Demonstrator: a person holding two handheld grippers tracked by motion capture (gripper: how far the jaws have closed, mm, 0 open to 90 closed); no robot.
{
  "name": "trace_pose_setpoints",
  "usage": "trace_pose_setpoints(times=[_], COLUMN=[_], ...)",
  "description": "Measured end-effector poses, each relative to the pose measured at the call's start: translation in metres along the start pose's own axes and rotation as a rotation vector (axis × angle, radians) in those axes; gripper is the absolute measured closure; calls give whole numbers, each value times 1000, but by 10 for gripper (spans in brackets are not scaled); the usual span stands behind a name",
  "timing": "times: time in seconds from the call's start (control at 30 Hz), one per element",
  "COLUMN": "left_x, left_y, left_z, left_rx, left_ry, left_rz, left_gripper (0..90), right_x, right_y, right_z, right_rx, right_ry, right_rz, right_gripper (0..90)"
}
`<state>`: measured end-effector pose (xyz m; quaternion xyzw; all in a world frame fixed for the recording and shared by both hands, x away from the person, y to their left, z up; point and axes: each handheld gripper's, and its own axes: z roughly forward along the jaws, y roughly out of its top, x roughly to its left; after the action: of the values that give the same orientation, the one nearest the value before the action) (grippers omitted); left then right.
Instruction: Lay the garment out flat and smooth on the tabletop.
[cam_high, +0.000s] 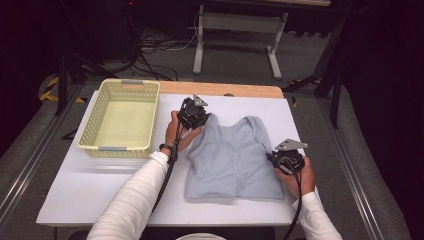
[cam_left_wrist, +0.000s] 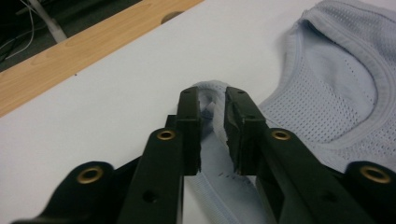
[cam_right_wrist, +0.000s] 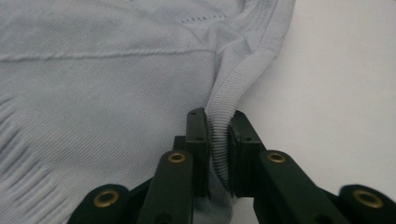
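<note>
High view: a pale blue sleeveless top (cam_high: 235, 160) lies flat on the white worktop (cam_high: 100, 190), right of a yellow basket (cam_high: 120, 117). The left claw (cam_high: 194, 116) sits at its shoulder strap, the right claw (cam_high: 284, 161) at its side edge.

Left gripper view: the left claw (cam_left_wrist: 212, 126) is clamped on the mesh-lined strap.

Right gripper view: the right claw (cam_right_wrist: 217, 144) pinches the ribbed hem.

No readable writing.

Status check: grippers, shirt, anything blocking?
Left gripper pinching shoulder strap. Right gripper shut on ribbed edge. Shirt flat. Basket left, clear.
</note>
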<state>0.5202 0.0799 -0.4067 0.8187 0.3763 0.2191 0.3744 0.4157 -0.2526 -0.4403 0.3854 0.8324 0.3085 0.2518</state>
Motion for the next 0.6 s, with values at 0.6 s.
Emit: trace_pose_setpoints(times=[0.6], left_x=[8], left_y=[-13], left_z=[51], left_rx=[78], left_ry=[71], left_rz=[-55], left_gripper=[386], right_x=[-51], right_y=[51], right_z=[38], right_rx=[-150], right_ry=[-14], right_rz=[95], right_gripper=[499])
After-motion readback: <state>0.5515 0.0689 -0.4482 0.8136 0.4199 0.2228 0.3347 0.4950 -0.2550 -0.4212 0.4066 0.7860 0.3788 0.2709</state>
